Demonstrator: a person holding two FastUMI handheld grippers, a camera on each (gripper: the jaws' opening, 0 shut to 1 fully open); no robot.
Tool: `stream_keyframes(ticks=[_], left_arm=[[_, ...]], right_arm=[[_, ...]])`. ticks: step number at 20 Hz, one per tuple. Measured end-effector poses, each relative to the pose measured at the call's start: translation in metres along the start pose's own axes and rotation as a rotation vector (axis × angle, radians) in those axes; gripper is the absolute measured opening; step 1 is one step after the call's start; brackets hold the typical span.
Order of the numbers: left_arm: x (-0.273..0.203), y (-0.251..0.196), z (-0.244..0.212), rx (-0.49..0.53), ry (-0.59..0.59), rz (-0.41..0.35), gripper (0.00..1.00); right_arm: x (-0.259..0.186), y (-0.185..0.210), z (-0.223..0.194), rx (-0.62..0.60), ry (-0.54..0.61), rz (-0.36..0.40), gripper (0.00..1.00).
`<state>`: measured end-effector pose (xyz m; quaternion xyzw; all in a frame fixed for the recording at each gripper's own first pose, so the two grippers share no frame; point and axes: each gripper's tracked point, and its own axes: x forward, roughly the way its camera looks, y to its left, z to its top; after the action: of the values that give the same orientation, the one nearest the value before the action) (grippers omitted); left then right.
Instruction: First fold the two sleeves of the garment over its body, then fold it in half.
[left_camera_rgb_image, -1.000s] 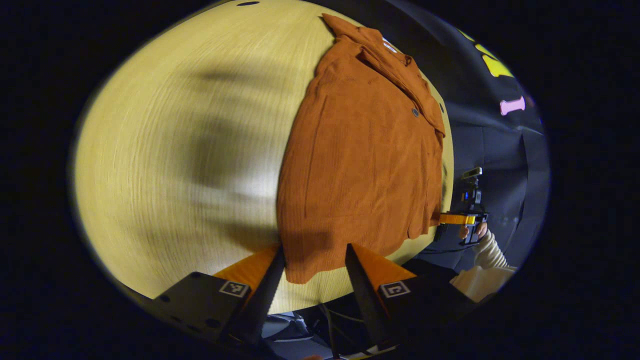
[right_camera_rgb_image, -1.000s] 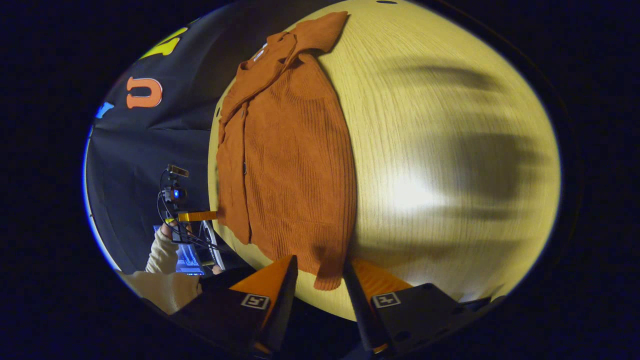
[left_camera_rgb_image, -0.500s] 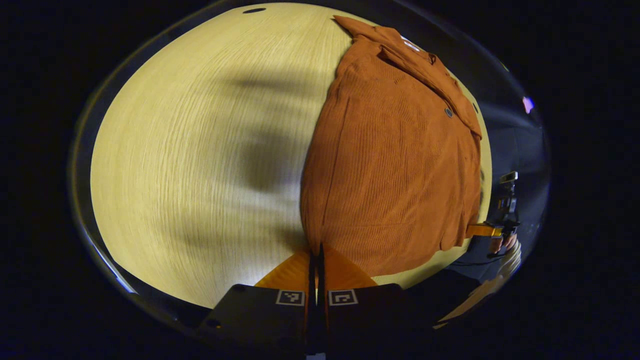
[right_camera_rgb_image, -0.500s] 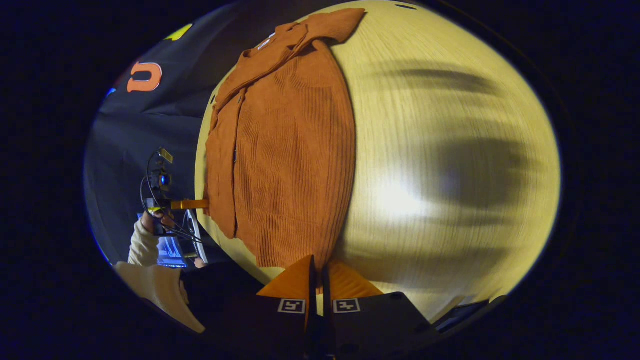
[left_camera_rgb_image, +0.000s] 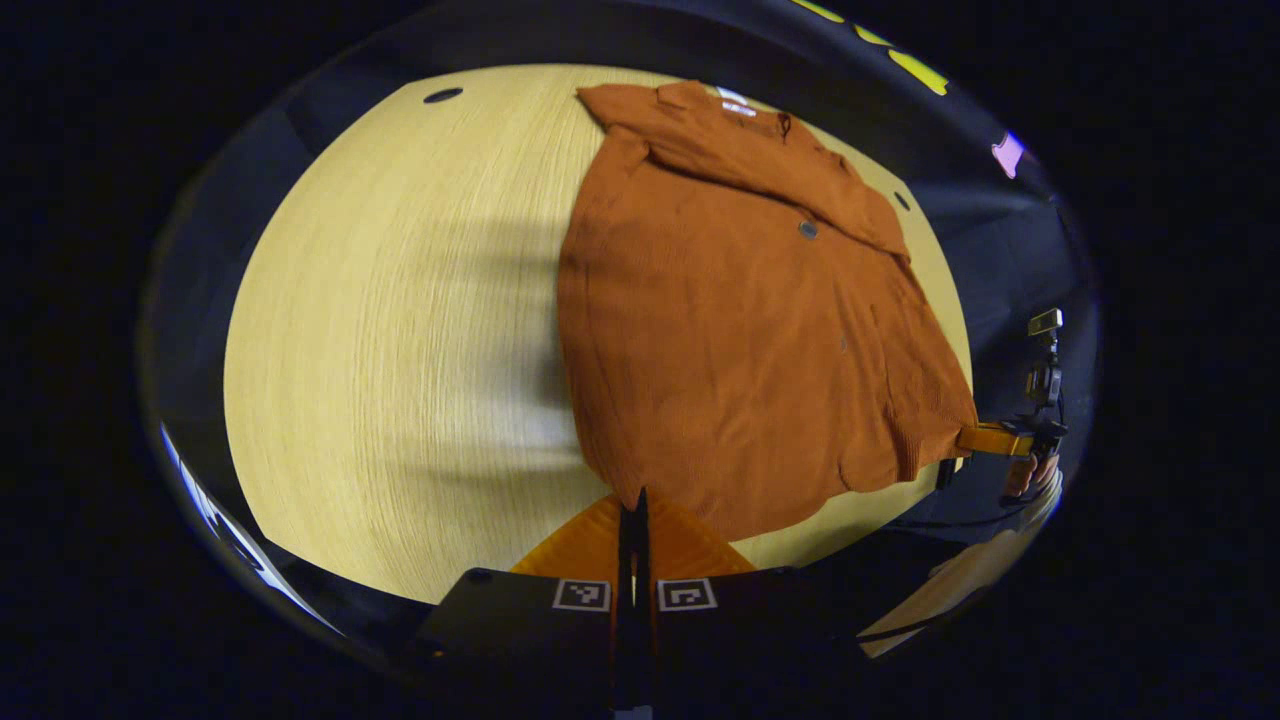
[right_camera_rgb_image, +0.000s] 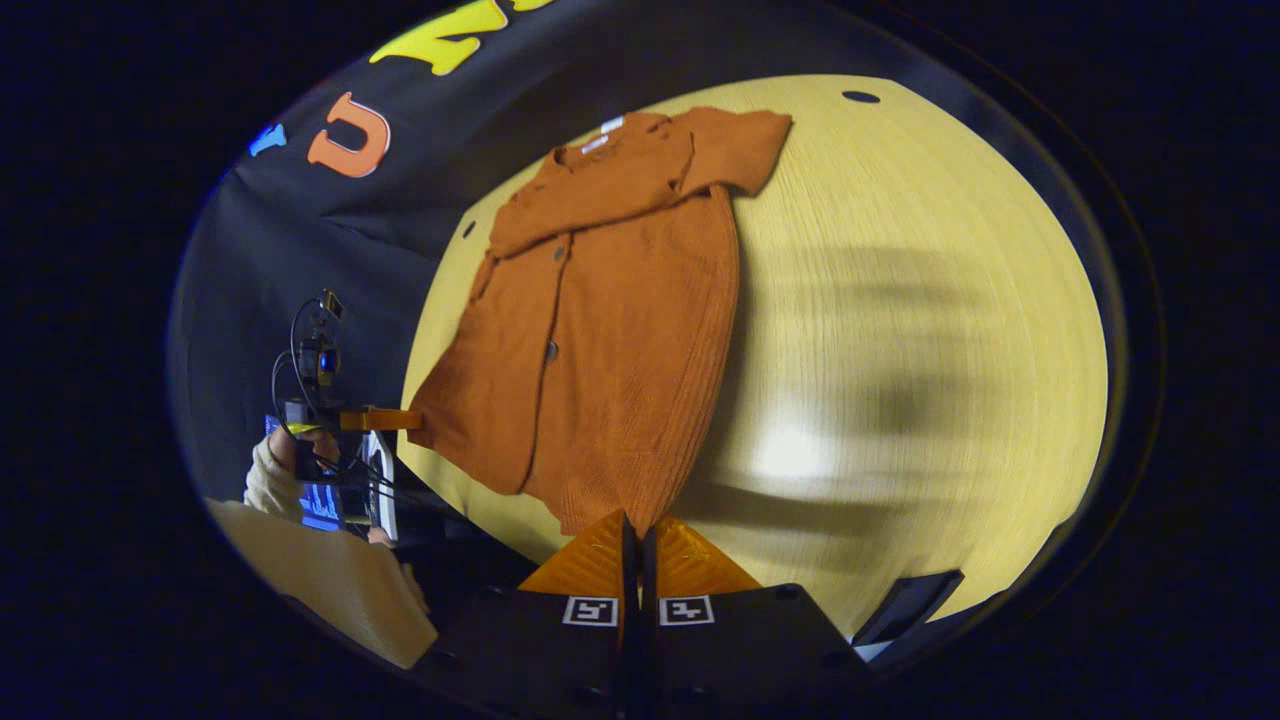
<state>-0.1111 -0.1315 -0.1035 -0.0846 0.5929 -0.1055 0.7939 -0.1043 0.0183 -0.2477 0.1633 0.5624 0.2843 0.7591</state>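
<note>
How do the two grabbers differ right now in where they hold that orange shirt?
The left gripper pinches the shirt at one bottom hem corner; the right gripper pinches the opposite hem corner. In each view the other gripper sits off the table edge, on opposite sides. Both are closed on fabric, with the hem lifted.

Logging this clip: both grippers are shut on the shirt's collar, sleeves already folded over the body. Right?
Not the collar. Both the left gripper and the right gripper are shut on the bottom hem of the shirt, seen in each gripper view; the collar lies at the far end.
</note>
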Motion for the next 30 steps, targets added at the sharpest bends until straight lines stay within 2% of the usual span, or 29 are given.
stream_keyframes(ticks=[2,4,5,6,7,10,12,13,14,16,19,22,24,27,30], left_arm=[[-0.027,-0.036,0.038,0.016,-0.068,-0.025,0.03],[-0.055,-0.067,0.081,0.039,-0.143,-0.029,0.03],[-0.077,-0.077,0.108,0.046,-0.198,-0.012,0.03],[-0.097,-0.068,0.132,0.050,-0.256,-0.009,0.03],[-0.127,-0.111,0.176,0.062,-0.306,-0.020,0.03],[-0.163,-0.119,0.272,0.104,-0.419,0.002,0.03],[-0.143,-0.127,0.304,0.115,-0.455,0.013,0.03],[-0.149,-0.130,0.337,0.111,-0.473,0.021,0.03],[-0.140,-0.130,0.370,0.102,-0.499,0.042,0.03],[-0.131,-0.114,0.403,0.106,-0.534,0.092,0.03],[-0.101,-0.098,0.454,0.132,-0.561,0.159,0.03],[-0.053,-0.076,0.495,0.143,-0.566,0.221,0.03],[-0.008,-0.057,0.510,0.165,-0.530,0.262,0.03],[0.047,-0.035,0.512,0.186,-0.455,0.311,0.03],[0.056,-0.026,0.513,0.161,-0.460,0.293,0.03]], right_arm=[[-0.020,0.022,0.027,-0.023,-0.064,0.034,0.00],[-0.036,0.031,0.061,-0.067,-0.120,0.025,0.00],[-0.043,0.041,0.079,-0.086,-0.145,0.034,0.00],[-0.049,0.050,0.099,-0.104,-0.173,0.042,0.01],[-0.055,0.056,0.120,-0.114,-0.198,0.053,0.00],[-0.064,0.069,0.197,-0.149,-0.268,0.041,0.00],[-0.066,0.074,0.243,-0.163,-0.311,0.036,0.00],[-0.068,0.075,0.273,-0.166,-0.339,0.027,0.00],[-0.066,0.078,0.300,-0.171,-0.365,0.022,0.00],[-0.053,0.080,0.340,-0.166,-0.407,0.023,0.00],[-0.017,0.068,0.393,-0.113,-0.446,0.027,0.01],[0.040,0.023,0.439,-0.023,-0.450,-0.022,0.00],[0.086,-0.015,0.460,0.058,-0.445,-0.085,0.00],[0.141,-0.073,0.465,0.171,-0.417,-0.160,0.00],[0.150,-0.083,0.472,0.247,-0.454,-0.112,0.00]])
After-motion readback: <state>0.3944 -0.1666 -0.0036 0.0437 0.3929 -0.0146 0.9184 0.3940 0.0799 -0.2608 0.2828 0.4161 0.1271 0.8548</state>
